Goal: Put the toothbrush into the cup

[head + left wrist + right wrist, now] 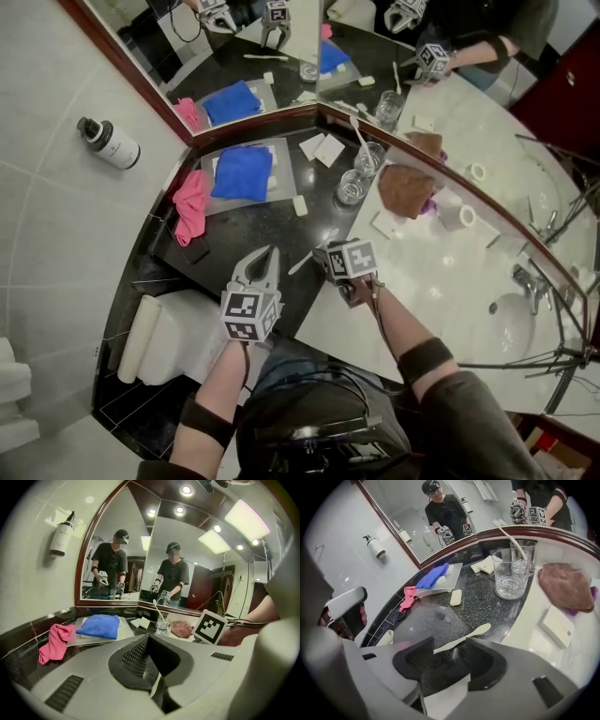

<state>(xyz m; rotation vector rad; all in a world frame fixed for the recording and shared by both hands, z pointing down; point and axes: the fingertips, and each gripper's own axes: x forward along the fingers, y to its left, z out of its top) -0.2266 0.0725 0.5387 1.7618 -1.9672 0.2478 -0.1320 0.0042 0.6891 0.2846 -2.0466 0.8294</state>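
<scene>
Toothbrush [461,641], cream, lies flat on the dark speckled part of the counter [483,604], near the seam with the white part. Its head points toward the glasses, and its handle end runs in between the right tongs [450,657].

Right tongs are spread wide over the handle, angled down. The pads do not press on it, so nothing is pinched.

Left tongs [149,662] are pressed together and hold nothing. They sit just left of the right tongs in the head view, well short of the glasses.

Empty clear cup [510,574] stands upright on the dark counter beyond the toothbrush, well apart from it. Second glass [528,550] is just behind it by the mirror [440,522] frame, with a pale stick-like thing standing in it.

Small pale soap bar [456,597] lies left of the cup. Blue cloth [242,172] is on a flat tray [281,155], with a pink cloth [191,207] beside it at the counter's left end. Brown cloth [405,190] lies on the white part, right of the glasses. Rolled white towel [139,338] sits at the near left corner. Pump bottle [110,142] is on the wall.
</scene>
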